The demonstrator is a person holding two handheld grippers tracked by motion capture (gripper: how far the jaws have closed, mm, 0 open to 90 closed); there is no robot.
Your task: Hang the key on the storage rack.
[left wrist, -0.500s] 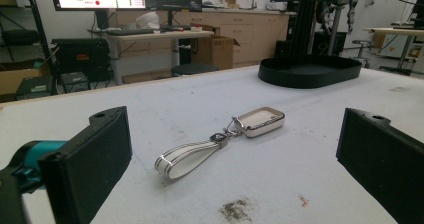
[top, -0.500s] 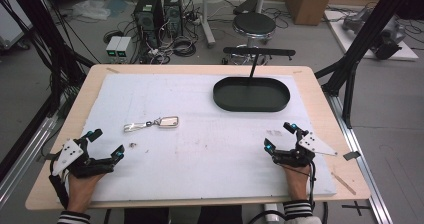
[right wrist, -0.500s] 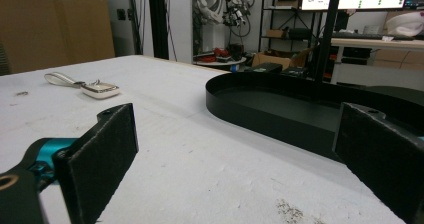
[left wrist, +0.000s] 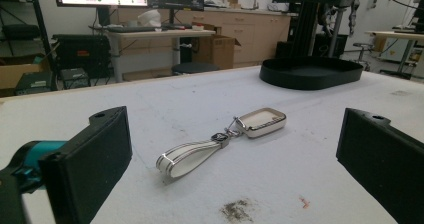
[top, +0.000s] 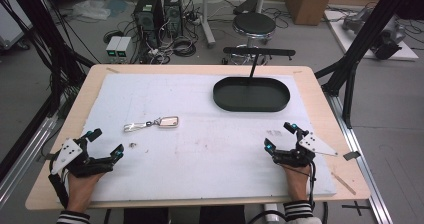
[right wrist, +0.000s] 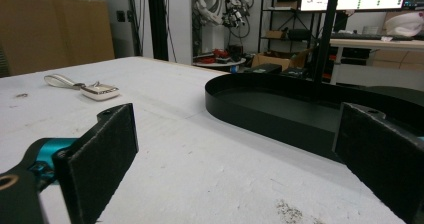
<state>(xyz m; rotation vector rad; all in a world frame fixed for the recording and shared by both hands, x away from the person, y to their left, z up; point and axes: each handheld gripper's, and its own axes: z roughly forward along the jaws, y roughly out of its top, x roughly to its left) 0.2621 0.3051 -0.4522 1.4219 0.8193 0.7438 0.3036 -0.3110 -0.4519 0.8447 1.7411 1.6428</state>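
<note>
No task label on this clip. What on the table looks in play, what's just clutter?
Likely in play:
key fob with strap
black oval tray
left tool, open
right tool, open

Just lying about:
dark smudge on the mat
stool
computer towers

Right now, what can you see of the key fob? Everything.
The key fob is a small rounded rectangle, pale cream face inside a shiny silver rim, lying flat on the white table mat. A small ring-and-clasp link joins it to a pale looped strap with silvery edges, stretched toward the left gripper. Nothing touches it but the mat.
</note>
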